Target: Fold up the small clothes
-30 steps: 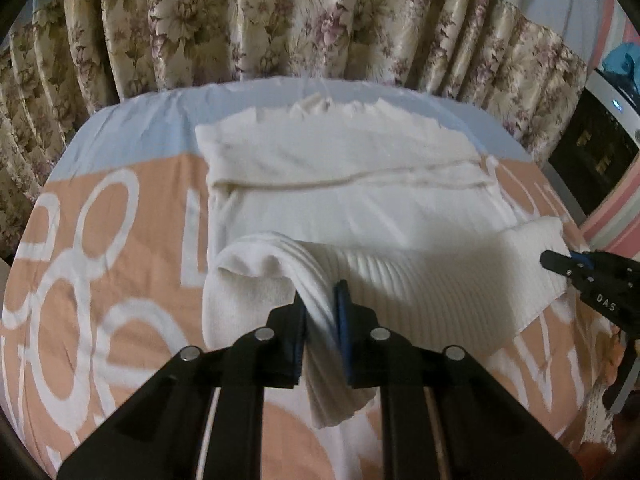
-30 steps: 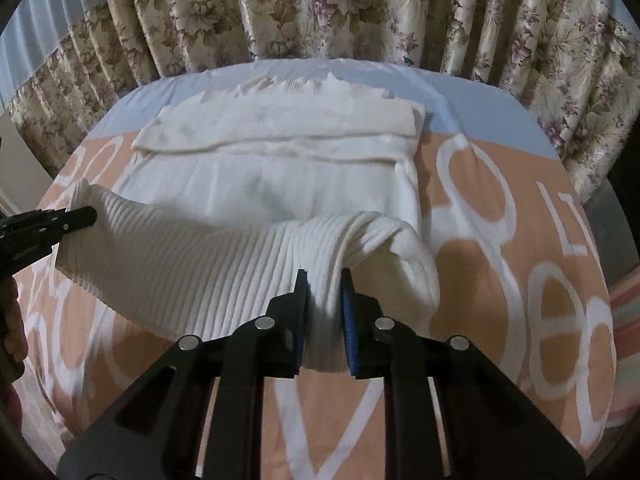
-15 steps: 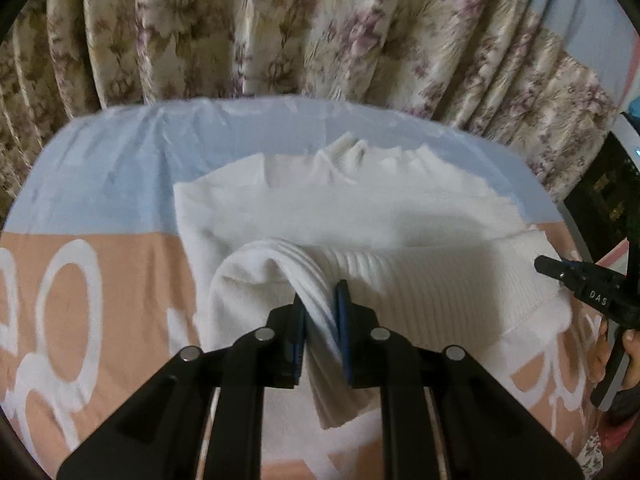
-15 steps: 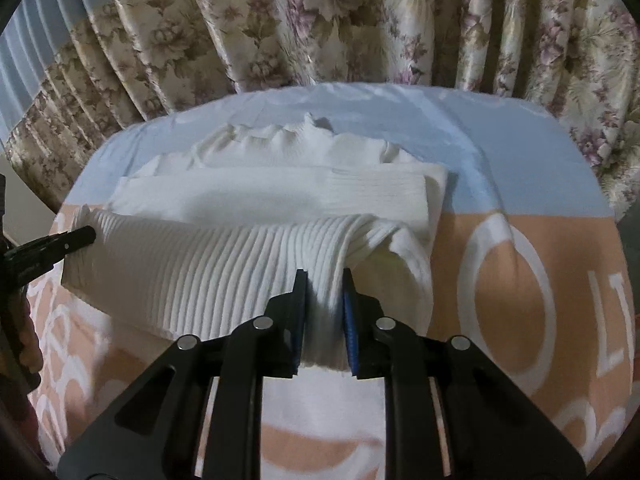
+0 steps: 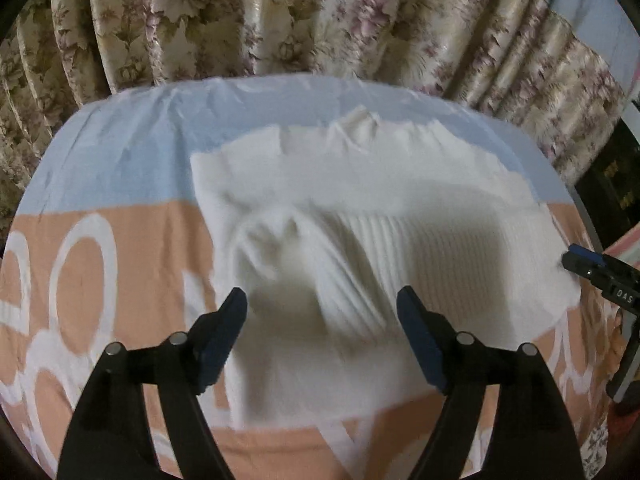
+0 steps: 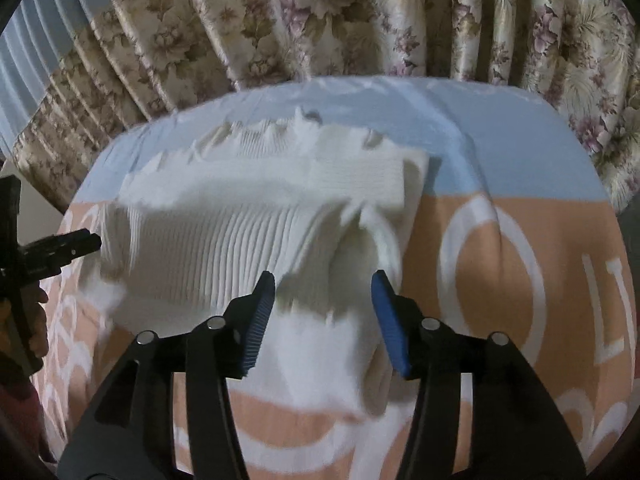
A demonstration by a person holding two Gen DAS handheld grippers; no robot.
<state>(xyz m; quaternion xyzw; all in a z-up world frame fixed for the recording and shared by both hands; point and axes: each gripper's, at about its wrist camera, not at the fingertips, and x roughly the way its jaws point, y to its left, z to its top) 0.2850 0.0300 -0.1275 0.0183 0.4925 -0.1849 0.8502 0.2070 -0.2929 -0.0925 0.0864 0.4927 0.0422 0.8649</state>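
Fingers apart on both grippers, nothing between them. Left gripper (image 5: 322,312): blue pads spread wide, hovering over the near left corner of the white sweater (image 5: 360,240); a bunched ridge of ribbed knit sits just ahead, between the fingertips. Right gripper (image 6: 323,298): same state, pads spread, a raised fold of the sweater (image 6: 260,232) directly ahead and slightly left of the gap. Each gripper shows up at the edge of the other's view: right one at the far right of the left view, near the sweater's right edge; left one at the far left of the right view, tip close to the sweater's left edge, contact unclear.

Sweater lies folded on the bed sheet (image 5: 100,280), lower half doubled over the upper, ribbed side up, neck end pointing away from the fingers. Sheet is orange with white lettering close in, pale blue (image 6: 500,140) beyond the sweater. Floral curtain (image 5: 280,20) hangs behind the bed. Both views motion-blurred.
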